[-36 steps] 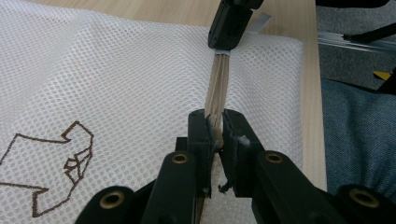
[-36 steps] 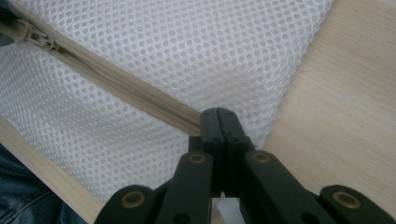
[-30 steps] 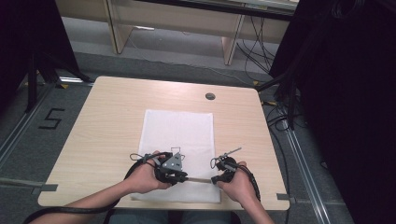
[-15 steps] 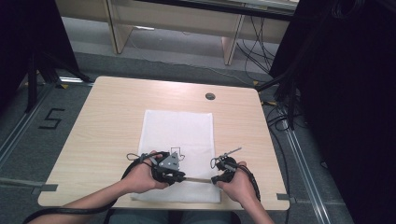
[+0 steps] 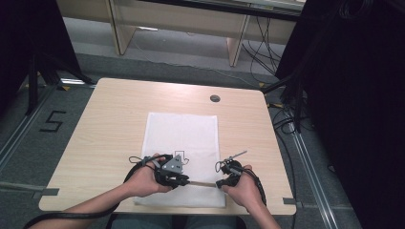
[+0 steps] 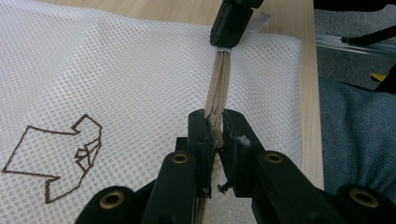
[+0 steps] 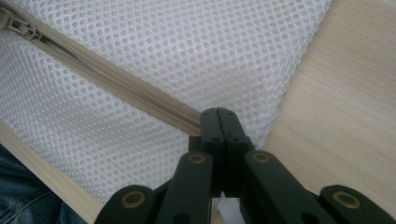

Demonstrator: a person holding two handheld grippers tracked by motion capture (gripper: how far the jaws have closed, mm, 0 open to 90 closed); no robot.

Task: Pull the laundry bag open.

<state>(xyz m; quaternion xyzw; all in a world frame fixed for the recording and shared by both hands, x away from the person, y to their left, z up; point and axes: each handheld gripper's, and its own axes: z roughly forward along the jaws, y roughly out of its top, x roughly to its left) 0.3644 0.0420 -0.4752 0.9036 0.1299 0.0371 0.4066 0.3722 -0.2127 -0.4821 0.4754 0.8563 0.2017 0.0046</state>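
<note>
Still risky: zipper grip on mesh bag could slip or tear

Biggest risk first: the mesh bag point(image 5: 184, 143) lies loose on the table point(image 5: 110, 124), near edge by the person, nothing pinning it. If the two tools pull apart along the zipper point(image 7: 116, 84), the whole bag may slide or bunch instead of the zipper running. Likely cause: light fabric, smooth wood.

Next: the left tool point(image 6: 215, 122) is clamped on the beige zipper tape or pull, jaws closed on a thin bundle. A thin pinch like that could slip out under tension, or drag mesh into the teeth.

Smaller: the right tool point(image 7: 219, 122) has jaws fully together at the zipper's end near the bag's right edge; whether it grips tape or fabric, cannot tell for sure. A weak anchor there would let the end lift.

Position: zipper runs left to right along the bag's near side, stretched taut between both tools, left tool just right of the printed brown outline point(image 6: 60, 151).
</note>
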